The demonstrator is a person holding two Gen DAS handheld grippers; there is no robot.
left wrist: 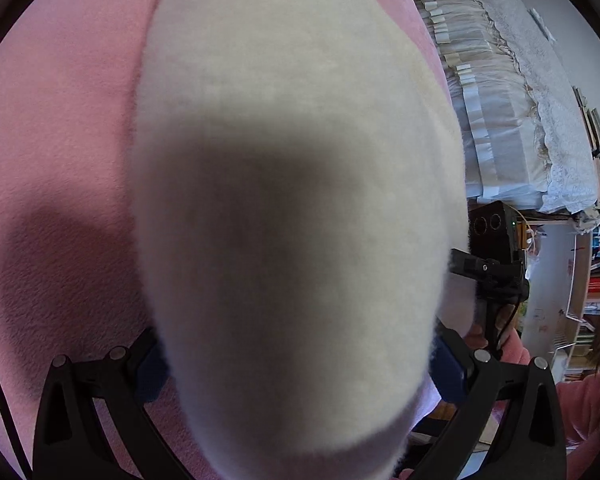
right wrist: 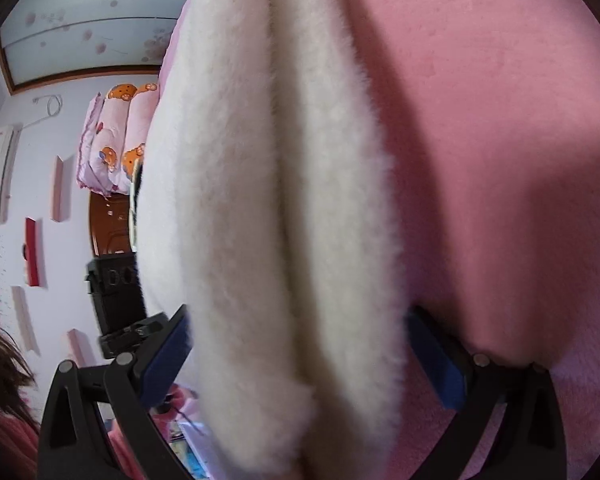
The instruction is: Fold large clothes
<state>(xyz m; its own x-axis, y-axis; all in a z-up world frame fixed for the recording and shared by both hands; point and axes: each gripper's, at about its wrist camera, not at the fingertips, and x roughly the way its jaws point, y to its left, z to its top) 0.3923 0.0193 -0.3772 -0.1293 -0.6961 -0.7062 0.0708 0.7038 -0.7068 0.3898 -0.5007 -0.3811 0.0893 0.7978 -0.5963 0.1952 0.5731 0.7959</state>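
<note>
The big fleece garment (left wrist: 60, 140) is soft pink outside, with a creamy white plush lining (right wrist: 260, 220). Both grippers are black with dark blue pads (right wrist: 168, 356). Behind hang pale grey-white lace curtains (left wrist: 500, 92). The folded quilts (right wrist: 116, 136) are pink with orange cartoon bears, and a red block (right wrist: 32, 252) sits on the white wall.

Bright daylight; blurred close fleece (left wrist: 292, 200), fisheye-warped edges.

My left gripper (left wrist: 296, 364) clamps the white fleece lining (left wrist: 292, 200) of the pink garment (left wrist: 60, 160); the other gripper (left wrist: 488, 276) holds its right edge.
</note>
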